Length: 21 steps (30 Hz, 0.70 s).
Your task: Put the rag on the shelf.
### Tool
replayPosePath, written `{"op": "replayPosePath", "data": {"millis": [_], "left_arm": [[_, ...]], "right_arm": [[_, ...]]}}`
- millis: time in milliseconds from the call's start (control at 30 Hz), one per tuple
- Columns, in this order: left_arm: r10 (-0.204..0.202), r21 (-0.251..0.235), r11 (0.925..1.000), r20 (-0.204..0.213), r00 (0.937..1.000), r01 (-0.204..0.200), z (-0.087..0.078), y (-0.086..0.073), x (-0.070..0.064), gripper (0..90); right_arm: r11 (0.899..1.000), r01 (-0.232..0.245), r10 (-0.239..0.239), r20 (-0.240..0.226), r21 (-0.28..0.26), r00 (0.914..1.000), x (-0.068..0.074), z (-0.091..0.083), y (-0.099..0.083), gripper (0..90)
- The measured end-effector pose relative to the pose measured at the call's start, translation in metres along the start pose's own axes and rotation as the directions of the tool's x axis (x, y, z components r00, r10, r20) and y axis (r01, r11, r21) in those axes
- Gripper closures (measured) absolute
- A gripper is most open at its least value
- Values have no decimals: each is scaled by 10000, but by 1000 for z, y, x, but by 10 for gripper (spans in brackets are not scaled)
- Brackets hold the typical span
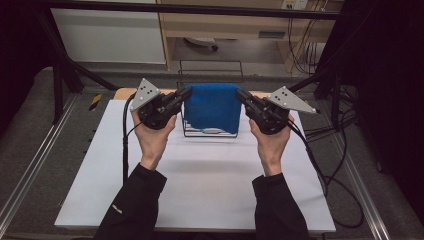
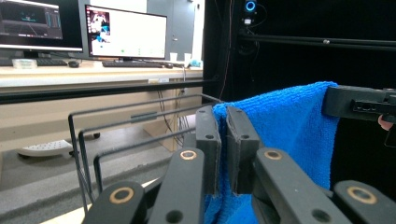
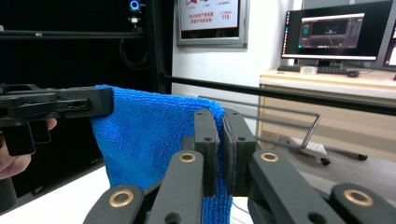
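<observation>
A blue towel (image 1: 212, 107) hangs over a black wire rack (image 1: 210, 132) at the back middle of the white board. My left gripper (image 1: 186, 93) pinches the towel's upper left corner and my right gripper (image 1: 240, 94) pinches the upper right corner, both held level with the rack's top. In the left gripper view the jaws (image 2: 223, 114) are shut on the towel's (image 2: 289, 126) edge, with the rack's (image 2: 116, 135) bars beyond. In the right gripper view the jaws (image 3: 220, 116) are likewise shut on the towel's (image 3: 149, 135) other edge.
The white board (image 1: 200, 175) lies on a dark grey floor mat, framed by black bars (image 1: 200, 9) above and at the sides. Cables (image 1: 325, 170) trail off to the right. A desk with monitors (image 2: 125, 31) stands behind the rack.
</observation>
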State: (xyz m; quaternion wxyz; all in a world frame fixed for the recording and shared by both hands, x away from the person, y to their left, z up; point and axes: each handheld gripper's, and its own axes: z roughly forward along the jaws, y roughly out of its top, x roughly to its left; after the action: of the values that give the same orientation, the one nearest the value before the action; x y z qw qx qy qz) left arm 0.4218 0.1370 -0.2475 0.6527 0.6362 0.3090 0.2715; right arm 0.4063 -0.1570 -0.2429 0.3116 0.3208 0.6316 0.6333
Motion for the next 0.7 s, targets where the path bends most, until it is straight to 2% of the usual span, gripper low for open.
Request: {"op": "replayPosePath", "data": {"millis": [300, 400, 433, 700], "left_arm": [[103, -503, 9987, -106, 9999, -108, 6, 18, 2, 845], [107, -582, 9982, -143, 9998, -115, 9, 24, 2, 845], [232, -597, 9979, -226, 9995, -245, 9, 27, 3, 846], [206, -822, 9963, -306, 9993, -231, 16, 43, 7, 845]], "right_arm": [[9992, 125, -122, 83, -367, 9999, -3, 6, 18, 862], [9987, 180, -174, 125, -470, 9998, -4, 7, 24, 862], [9985, 181, -174, 149, -518, 9997, -4, 8, 27, 862], [9971, 329, -314, 223, -692, 9993, -8, 14, 44, 862]]}}
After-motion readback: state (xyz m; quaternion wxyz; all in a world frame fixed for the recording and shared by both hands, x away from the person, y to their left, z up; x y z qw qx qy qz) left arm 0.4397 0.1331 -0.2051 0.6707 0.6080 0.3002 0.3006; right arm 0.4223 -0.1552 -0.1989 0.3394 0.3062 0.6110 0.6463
